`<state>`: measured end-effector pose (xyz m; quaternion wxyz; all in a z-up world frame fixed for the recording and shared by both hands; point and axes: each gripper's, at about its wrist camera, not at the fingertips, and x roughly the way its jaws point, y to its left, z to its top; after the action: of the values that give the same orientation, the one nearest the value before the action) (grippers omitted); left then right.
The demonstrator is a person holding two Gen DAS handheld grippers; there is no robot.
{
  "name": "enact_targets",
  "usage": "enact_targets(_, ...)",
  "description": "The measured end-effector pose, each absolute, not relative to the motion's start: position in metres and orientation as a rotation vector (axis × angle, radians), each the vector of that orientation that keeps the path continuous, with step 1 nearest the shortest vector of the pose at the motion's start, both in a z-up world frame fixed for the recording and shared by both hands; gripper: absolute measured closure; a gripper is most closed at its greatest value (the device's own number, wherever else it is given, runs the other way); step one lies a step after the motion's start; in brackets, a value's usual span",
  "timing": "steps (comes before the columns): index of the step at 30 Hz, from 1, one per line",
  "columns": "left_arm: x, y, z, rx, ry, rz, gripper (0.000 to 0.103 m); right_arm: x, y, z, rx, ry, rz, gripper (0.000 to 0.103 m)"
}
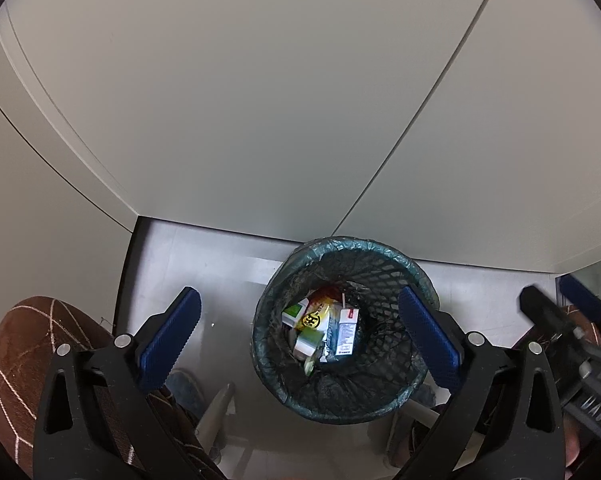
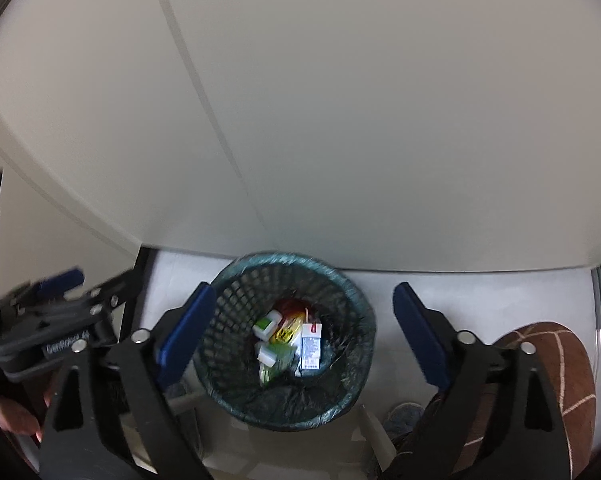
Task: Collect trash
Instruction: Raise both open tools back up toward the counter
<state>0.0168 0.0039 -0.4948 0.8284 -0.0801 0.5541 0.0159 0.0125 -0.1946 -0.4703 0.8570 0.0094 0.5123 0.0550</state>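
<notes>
A black mesh trash bin (image 1: 380, 384) with a green liner stands on the floor below both grippers; it also shows in the right wrist view (image 2: 340, 396). Inside lie several pieces of trash: a white carton (image 1: 346, 332), a yellow wrapper (image 1: 314, 318) and small green-and-white boxes (image 1: 294, 312). The same carton (image 2: 311, 346) and boxes (image 2: 266, 326) show in the right wrist view. My left gripper (image 1: 298, 336) is open and empty above the bin. My right gripper (image 2: 304, 336) is open and empty above the bin.
A white table top (image 1: 240, 100) fills the upper part of both views, its edge just beyond the bin. Brown cushions (image 1: 20, 372) (image 2: 560, 380) flank the bin. The right gripper (image 1: 568, 332) shows at the left view's right edge. Table legs (image 2: 374, 428) stand near the bin.
</notes>
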Motion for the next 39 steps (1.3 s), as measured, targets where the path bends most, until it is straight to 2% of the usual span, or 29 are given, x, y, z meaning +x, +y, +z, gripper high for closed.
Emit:
enact_targets(2, 0.017, 0.0, -0.492, -0.151, 1.17, 0.028, 0.006, 0.012, -0.205, -0.462, 0.038, 1.048, 0.081, 0.01)
enact_targets(12, 0.003, -0.005, -0.44, -0.129, 1.086, -0.003, 0.006, 0.004, -0.205, -0.412, -0.064, 0.932, 0.065, 0.008)
enact_targets(39, -0.023, -0.023, -0.211, -0.075, 0.776, -0.05, 0.006, -0.024, -0.228, -0.188, -0.024, 0.61, 0.071, 0.008)
